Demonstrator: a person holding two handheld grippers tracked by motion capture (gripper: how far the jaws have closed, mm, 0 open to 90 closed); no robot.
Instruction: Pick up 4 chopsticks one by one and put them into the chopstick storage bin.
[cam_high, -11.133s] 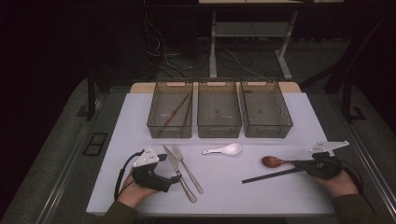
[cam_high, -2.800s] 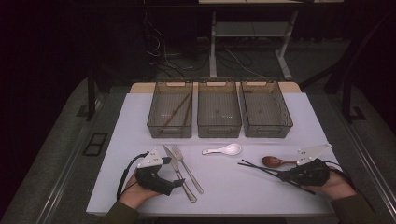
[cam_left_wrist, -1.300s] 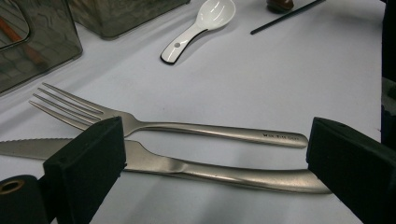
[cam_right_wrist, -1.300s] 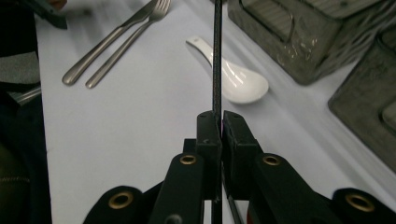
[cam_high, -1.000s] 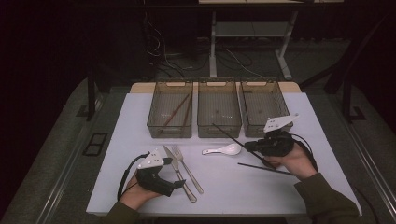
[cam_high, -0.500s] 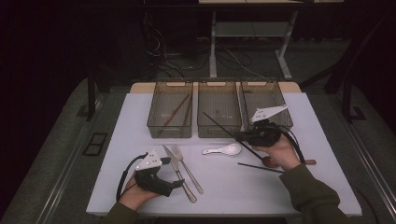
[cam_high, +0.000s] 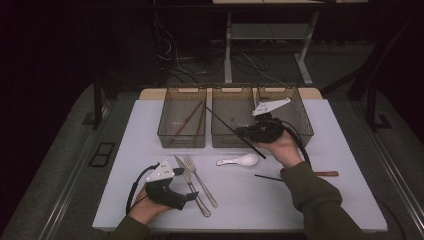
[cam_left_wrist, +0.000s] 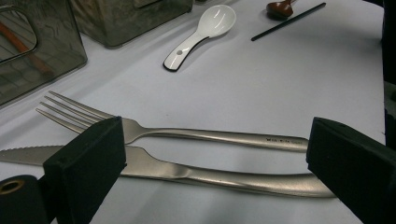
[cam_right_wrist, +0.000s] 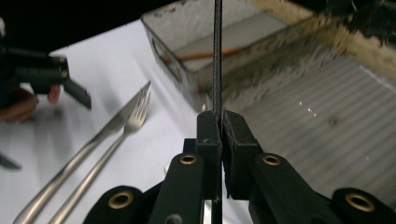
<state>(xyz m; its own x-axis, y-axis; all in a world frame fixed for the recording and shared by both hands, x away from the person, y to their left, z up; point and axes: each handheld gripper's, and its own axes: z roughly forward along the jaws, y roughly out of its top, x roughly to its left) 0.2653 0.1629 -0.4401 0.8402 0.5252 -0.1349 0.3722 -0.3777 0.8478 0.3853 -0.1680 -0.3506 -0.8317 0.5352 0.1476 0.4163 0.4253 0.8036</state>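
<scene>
Dim room, brightly lit white table (cam_high: 350, 150); beyond the right gripper (cam_right_wrist: 218, 123), bins blur; soft shadows.

Matt black chopstick (cam_right_wrist: 217, 56), polished metal fork (cam_left_wrist: 187, 133), glossy white spoon (cam_left_wrist: 203, 32)

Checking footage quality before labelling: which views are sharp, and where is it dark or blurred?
High view: white table lit, surroundings dark. Left gripper view: fork and knife crisp, their handles glinting. Right gripper view: black chopstick in the right gripper sharp; middle bin smeared.
</scene>
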